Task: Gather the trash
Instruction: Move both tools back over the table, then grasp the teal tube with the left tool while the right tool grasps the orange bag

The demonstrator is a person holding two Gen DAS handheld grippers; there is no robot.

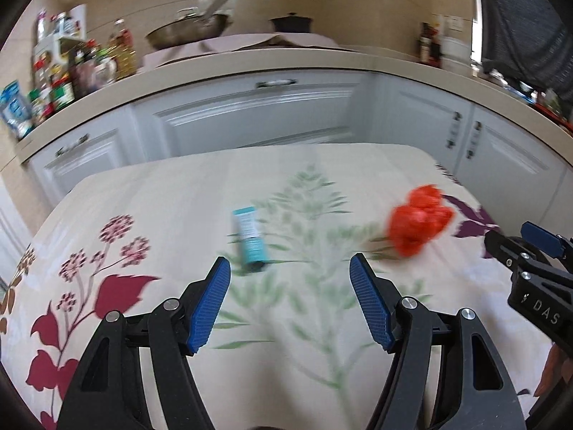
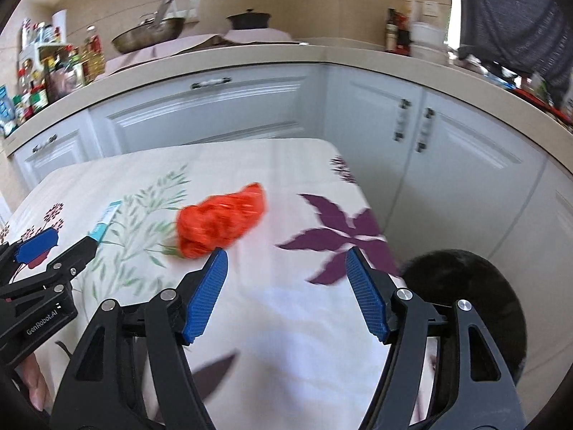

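The crumpled red wrapper (image 2: 222, 220) is lying mid-frame on the floral worktop (image 2: 286, 322), just above and left of the right gripper (image 2: 286, 256), which is gaping empty. The teal tube (image 1: 249, 235) is lying lengthwise just above the left gripper (image 1: 290, 263), also open and empty.

1. My left gripper (image 1: 290, 265) has ribbed royal-blue fingers (image 1: 211, 304) on black plastic arms with silver pins.
2. My right gripper (image 2: 286, 258) matches: blue fingers (image 2: 206, 297), black arms.
3. The cream tablecloth over the table (image 1: 172, 193) is printed with pale green fern sprays, maroon leaves, pink flower heads and a purple star-shaped bloom.
4. The crumpled plastic wad (image 2: 222, 222) is bright orange-red.
5. The small flat tube (image 1: 249, 238) is teal with a white label band.
6. The round bin (image 2: 476, 294) beside the table is black.
7. The panelled cabinet doors (image 1: 258, 118) are white, under a beige countertop (image 1: 250, 62).
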